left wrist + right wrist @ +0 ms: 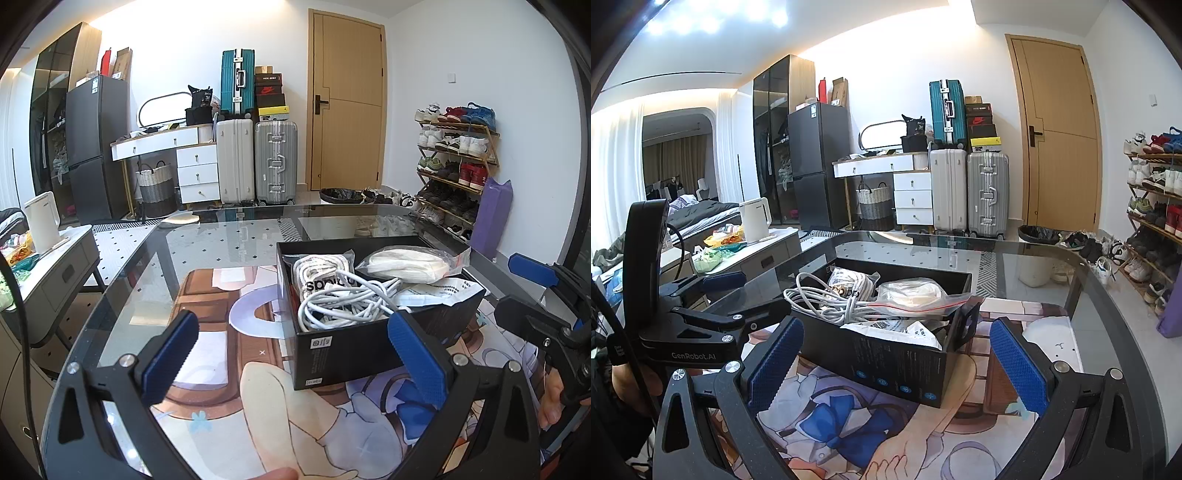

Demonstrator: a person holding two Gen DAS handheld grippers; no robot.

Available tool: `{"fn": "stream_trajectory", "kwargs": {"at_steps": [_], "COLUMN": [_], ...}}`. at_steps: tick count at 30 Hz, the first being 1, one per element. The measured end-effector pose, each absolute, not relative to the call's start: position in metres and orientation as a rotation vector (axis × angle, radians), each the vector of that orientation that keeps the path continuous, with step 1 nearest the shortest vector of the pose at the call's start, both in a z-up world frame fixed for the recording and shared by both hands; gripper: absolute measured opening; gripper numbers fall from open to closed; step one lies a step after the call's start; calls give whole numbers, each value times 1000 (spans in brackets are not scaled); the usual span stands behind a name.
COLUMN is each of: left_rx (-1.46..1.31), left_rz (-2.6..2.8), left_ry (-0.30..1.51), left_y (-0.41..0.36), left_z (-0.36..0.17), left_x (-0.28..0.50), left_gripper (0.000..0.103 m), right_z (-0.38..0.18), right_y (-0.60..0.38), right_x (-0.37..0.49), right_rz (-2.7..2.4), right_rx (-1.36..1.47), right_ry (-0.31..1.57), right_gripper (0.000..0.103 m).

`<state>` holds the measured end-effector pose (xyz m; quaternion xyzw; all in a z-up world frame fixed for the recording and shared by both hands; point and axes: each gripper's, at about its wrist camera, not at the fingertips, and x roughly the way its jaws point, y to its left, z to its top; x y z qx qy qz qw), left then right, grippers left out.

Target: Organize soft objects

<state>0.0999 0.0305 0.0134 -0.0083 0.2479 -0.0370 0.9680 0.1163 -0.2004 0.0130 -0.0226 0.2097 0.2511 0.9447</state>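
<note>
Both claws, left claw [295, 354] and right claw [897, 362], wide open, empty; black box [354, 350] holds tangled white cable [343, 302].

Each black tool [291, 354] carries blue ribbed pads [1019, 360], silver screws and white "GenRobot.AI" lettering

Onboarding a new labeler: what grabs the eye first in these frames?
The open black box in the middle of the glass table, stuffed with a tangled white cable and a clear zip bag of white fabric. Then the cartoon desk mat under it, and both open blue-padded grippers, left and right, framing it.
</note>
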Motion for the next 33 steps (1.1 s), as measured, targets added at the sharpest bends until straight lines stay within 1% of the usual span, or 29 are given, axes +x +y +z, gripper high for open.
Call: {"fn": "stream_trajectory", "kwargs": {"at_steps": [33], "left_rx": [-17], "left_rz": [-72], "left_ry": [498], "left_y": [33], "left_z": [13], "left_x": [99], "left_gripper": [103], "right_z": [13], "right_y": [-201], "right_x": [116], "right_rz": [517], "right_rx": [-42], "right_ry": [423], "right_gripper": [102]}}
